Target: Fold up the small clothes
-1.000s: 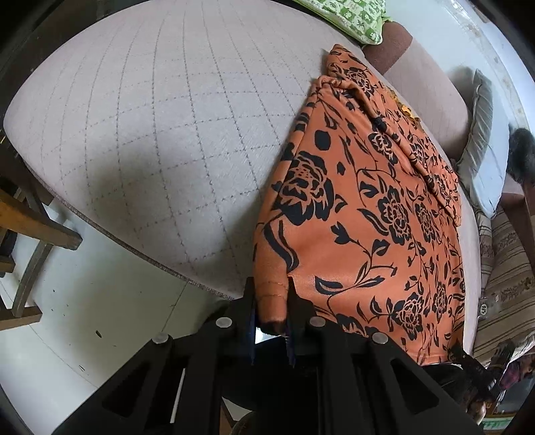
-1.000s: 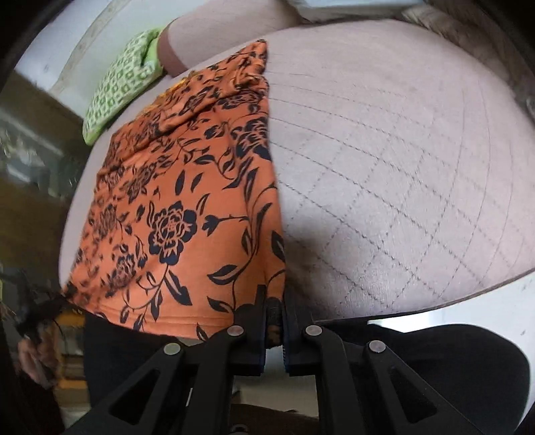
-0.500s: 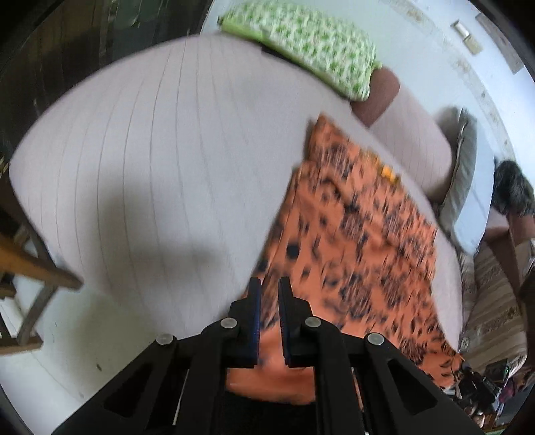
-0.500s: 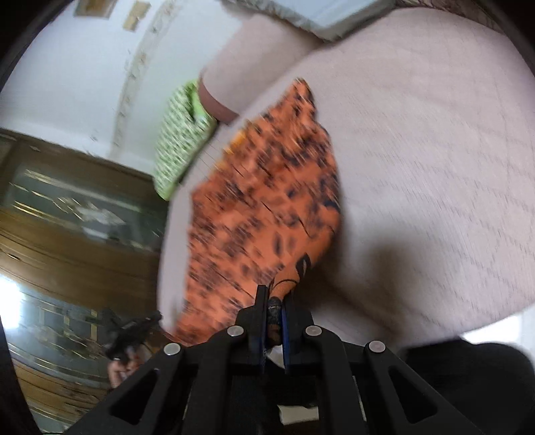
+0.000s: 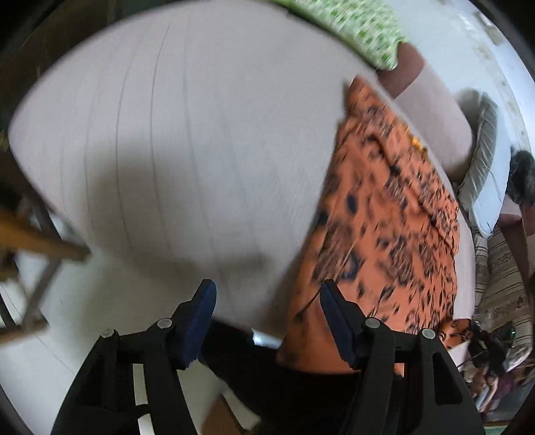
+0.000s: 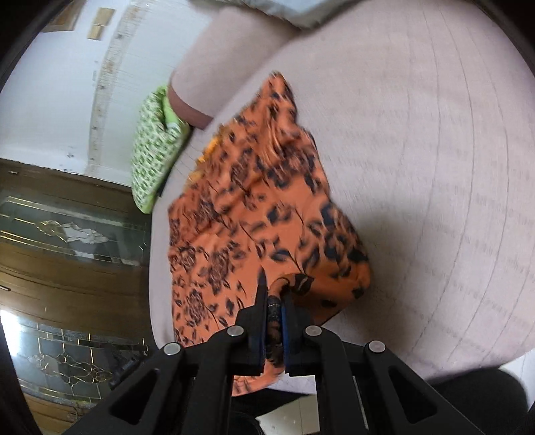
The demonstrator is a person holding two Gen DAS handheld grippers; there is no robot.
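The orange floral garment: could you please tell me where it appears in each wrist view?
Left wrist: orange floral garment on the right, beside the open left gripper.
Right wrist: centre, corner pinched by the right gripper.
Shared landmark: green patterned cushion.

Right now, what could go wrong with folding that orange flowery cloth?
Only the right tongs grip the orange cloth; the left tongs are open and empty, so the fold may come out crooked. The cloth's near edge hangs over the cushion edge and might slide off. The right-side corner is already bunched, so creases may set.
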